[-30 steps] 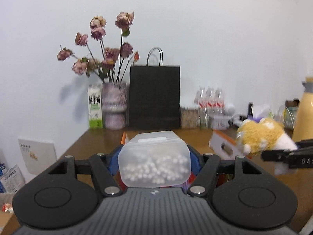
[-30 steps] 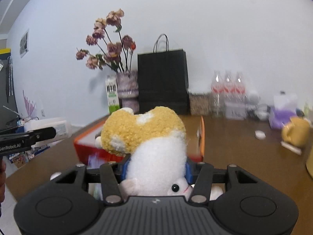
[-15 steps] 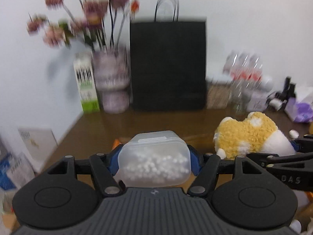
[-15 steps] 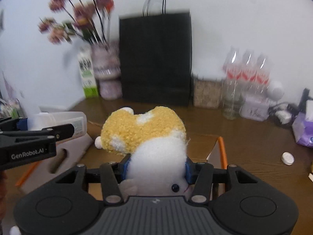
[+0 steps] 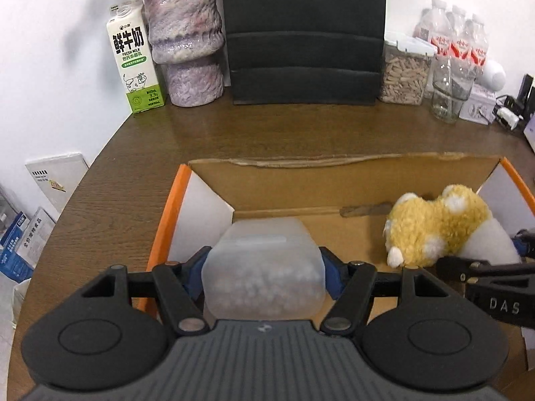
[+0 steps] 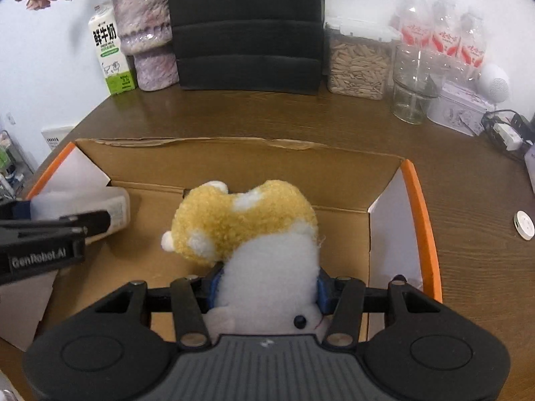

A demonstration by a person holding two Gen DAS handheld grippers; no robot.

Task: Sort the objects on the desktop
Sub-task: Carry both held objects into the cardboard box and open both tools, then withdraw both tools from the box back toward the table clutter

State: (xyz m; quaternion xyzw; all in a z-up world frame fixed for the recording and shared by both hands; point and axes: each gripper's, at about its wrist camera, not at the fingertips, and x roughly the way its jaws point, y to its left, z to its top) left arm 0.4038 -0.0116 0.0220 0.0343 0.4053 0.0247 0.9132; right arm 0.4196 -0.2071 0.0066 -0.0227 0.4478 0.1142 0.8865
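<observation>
Tongs left (image 5: pixel 264 267) clamp pellet tub (image 5: pixel 264 264) | right (image 6: pixel 265 284) clamp plush toy (image 6: pixel 247 230) | above cardboard box (image 5: pixel 301 187)

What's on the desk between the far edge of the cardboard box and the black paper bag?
Nothing: bare brown wooden desk separates the open cardboard box from the black paper bag, shown in both wrist views.

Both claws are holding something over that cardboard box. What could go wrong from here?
1. The right gripper pinches soft plush toy fabric; it might snag on a pad when released.
2. The left gripper sits close beside it over the cardboard box, so the two could bump.
3. The translucent container of small white balls might tip over if dropped.
</observation>
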